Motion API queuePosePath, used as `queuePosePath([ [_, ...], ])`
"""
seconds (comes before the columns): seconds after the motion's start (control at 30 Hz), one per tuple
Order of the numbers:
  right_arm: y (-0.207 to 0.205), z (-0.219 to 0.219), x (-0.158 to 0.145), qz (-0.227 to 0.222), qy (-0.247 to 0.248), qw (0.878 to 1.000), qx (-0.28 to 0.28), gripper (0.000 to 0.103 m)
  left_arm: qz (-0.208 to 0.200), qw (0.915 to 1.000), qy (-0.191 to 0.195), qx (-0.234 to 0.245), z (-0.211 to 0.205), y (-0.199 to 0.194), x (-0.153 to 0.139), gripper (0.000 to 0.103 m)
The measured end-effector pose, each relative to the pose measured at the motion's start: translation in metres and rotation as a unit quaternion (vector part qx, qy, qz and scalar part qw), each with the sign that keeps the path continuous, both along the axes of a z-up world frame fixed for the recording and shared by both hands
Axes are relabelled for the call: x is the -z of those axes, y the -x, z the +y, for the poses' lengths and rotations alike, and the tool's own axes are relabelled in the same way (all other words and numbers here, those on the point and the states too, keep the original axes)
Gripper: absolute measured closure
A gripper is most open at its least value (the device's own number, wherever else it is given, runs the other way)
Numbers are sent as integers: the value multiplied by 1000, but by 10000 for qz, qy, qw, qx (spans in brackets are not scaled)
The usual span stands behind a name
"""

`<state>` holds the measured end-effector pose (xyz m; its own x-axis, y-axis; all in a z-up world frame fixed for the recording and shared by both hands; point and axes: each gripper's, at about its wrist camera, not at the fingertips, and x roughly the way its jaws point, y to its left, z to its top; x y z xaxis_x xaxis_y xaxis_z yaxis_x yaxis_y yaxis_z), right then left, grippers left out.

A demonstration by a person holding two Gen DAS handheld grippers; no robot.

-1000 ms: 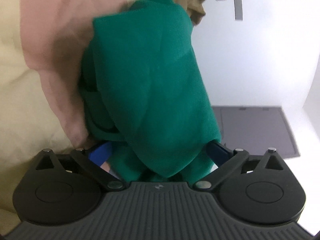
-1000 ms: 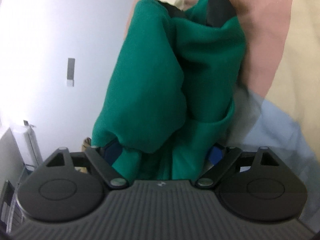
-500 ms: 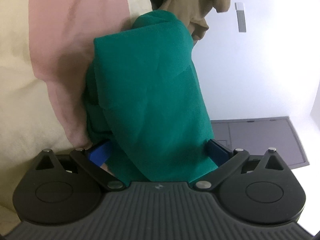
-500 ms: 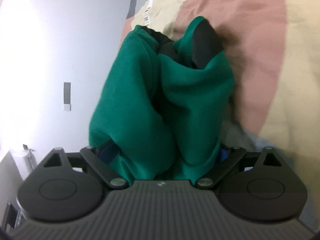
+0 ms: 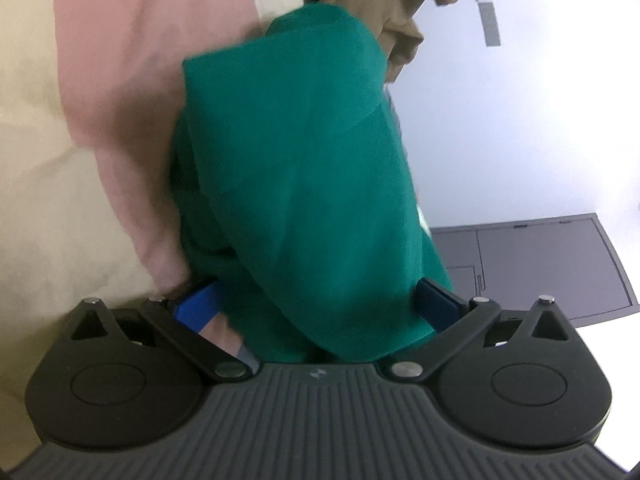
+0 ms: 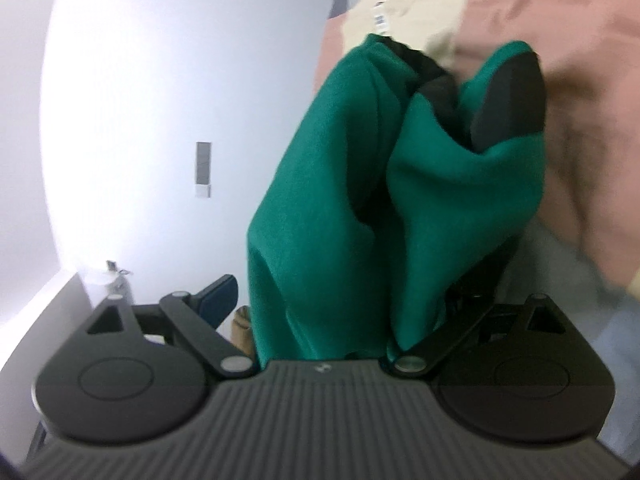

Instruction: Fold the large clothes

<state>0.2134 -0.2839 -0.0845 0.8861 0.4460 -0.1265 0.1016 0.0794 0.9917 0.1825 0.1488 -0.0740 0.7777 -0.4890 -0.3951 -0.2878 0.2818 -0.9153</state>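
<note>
pink-beige bedding [image 5: 120,80], green garment [image 5: 304,184] between both grippers' spread jaws

One green garment [image 5: 304,184] with black trim. One tan garment [image 5: 384,0] beyond it. One patchwork bedcover [image 5: 60,160] (pink, cream and pale blue panels). Two grippers: left gripper [image 5: 316,304], right gripper [image 6: 340,304]. One grey wall plate [image 6: 203,168]. One dark cabinet [image 5: 536,264].
</note>
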Motion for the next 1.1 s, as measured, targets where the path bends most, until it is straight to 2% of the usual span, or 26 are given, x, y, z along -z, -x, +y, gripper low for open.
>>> queuePosePath([
  [0.07, 1, 1, -2, -73, 19, 10000, -19, 5, 119, 9996, 209, 114, -4, 2, 5, 0],
  [0.13, 0, 1, -4, -130, 44, 9999, -31, 5, 176, 9977, 617, 213, -9, 4, 12, 0],
  [0.37, 1, 1, -1, -104, 72, 9999, 16, 5, 149, 9953, 957, -37, -4, -4, 26, 0],
  [0.5, 5, 2, 2, 13, 119, 9999, 61, 6, 48, 9948, 1001, -175, -1, -4, 25, 0],
  [0.8, 8, 4, 11, 426, 465, 9979, 122, 6, -449, 9924, 1019, -522, 16, -2, 13, 0],
  [0.87, 8, 4, 12, 496, 562, 9971, 128, 6, -524, 9931, 896, -545, 18, -5, 8, 0],
  [1.1, 3, 4, 9, 503, 681, 9964, 101, 6, -35, 9891, 1151, -914, 23, -19, 21, 0],
])
